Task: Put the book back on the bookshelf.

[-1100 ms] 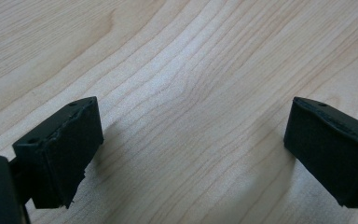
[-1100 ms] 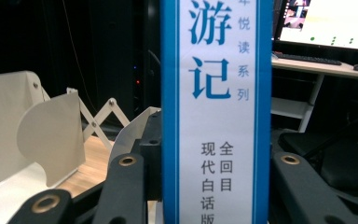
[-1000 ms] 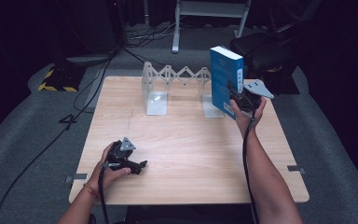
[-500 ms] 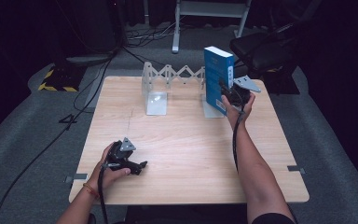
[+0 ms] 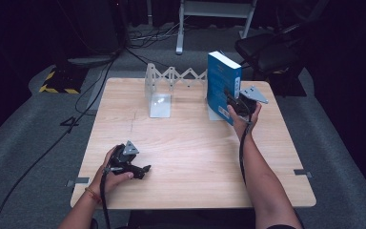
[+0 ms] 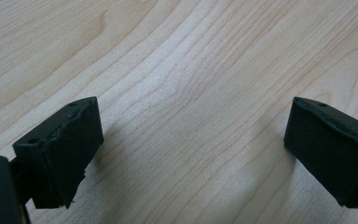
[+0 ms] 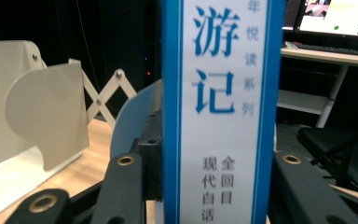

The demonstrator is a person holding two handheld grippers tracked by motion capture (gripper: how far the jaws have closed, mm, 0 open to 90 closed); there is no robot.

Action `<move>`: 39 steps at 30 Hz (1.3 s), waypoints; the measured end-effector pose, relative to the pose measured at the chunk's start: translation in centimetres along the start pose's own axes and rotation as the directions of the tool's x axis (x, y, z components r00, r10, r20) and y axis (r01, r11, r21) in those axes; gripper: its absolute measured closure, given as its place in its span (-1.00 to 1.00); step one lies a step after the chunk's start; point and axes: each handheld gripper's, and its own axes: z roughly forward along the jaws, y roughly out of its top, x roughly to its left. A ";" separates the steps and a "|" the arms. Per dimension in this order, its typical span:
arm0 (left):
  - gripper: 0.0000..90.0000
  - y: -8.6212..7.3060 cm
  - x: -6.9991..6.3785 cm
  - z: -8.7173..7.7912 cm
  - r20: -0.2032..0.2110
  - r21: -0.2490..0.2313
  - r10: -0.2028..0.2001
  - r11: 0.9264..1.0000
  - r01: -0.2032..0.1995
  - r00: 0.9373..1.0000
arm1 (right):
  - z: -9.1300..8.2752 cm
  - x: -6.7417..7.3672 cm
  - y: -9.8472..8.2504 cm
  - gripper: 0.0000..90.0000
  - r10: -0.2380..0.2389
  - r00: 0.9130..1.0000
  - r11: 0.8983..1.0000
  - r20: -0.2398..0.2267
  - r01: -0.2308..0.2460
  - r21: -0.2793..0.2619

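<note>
Right gripper (image 5: 236,102): jaws pinching a blue book (image 5: 223,81) by its spine side, one jaw on each cover. Book held upright at the far right of the wooden surface (image 5: 195,157), against the right end plate of a white expanding bookend rack (image 5: 171,83). White spine with blue Chinese characters facing the right gripper view (image 7: 219,107), rack plate (image 7: 42,116) to its left there.

Left gripper (image 5: 133,167): resting low on the near left of the surface, well apart from the book. Jaws spread, bare wood between them (image 6: 191,140).
</note>
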 end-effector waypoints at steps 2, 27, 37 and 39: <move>-0.89 0.0 0.0 0.0 0.001 0.000 0.000 1.000 0.000 1.000 | -0.4 -0.2 -0.2 0.36 -0.003 1.000 1.000 -0.010 0.003 0.008; -0.90 0.0 0.0 0.0 0.000 0.002 -0.001 1.000 0.001 1.000 | -3.1 -0.8 -1.7 0.35 -0.007 1.000 0.997 0.017 0.006 0.081; -0.90 0.0 0.0 0.0 0.004 0.001 -0.003 1.000 0.003 1.000 | -3.3 -0.5 -1.3 0.26 -0.021 0.998 0.995 0.056 0.015 0.101; -0.90 0.0 0.0 0.0 0.004 0.001 -0.003 1.000 0.003 1.000 | -3.7 -0.8 -1.1 0.16 -0.008 0.998 0.996 0.057 0.003 0.095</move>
